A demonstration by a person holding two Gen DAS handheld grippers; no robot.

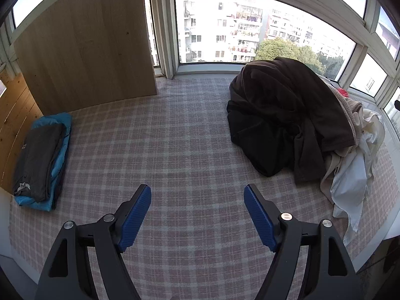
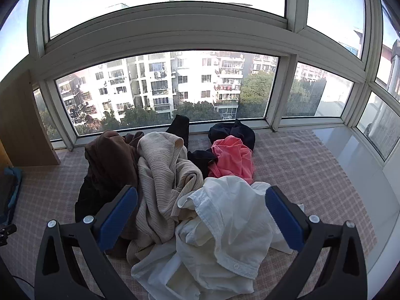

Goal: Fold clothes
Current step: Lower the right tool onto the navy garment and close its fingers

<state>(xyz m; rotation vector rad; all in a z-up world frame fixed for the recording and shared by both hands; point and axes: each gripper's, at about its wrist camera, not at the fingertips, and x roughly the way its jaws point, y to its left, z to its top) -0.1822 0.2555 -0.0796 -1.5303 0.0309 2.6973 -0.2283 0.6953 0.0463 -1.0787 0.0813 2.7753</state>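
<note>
A heap of unfolded clothes lies on the plaid cloth (image 1: pixel 180 135): a dark brown garment (image 1: pixel 287 105) on top, with beige and white pieces at its right edge. In the right wrist view the heap shows a white shirt (image 2: pixel 225 225) nearest, a beige ribbed sweater (image 2: pixel 162 175), a brown garment (image 2: pixel 110 160), a pink garment (image 2: pixel 232 157) and black pieces (image 2: pixel 232 130). A folded grey garment on a folded blue one (image 1: pixel 40 160) lies at the far left. My left gripper (image 1: pixel 197 192) is open and empty above the bare cloth. My right gripper (image 2: pixel 201 195) is open, just above the white shirt.
A light wooden panel (image 1: pixel 85 45) stands at the back left, with a pine board (image 1: pixel 12 125) beside the folded stack. Large windows (image 2: pixel 162 87) run along the far side and right. A white glossy sill (image 2: pixel 362 165) borders the cloth on the right.
</note>
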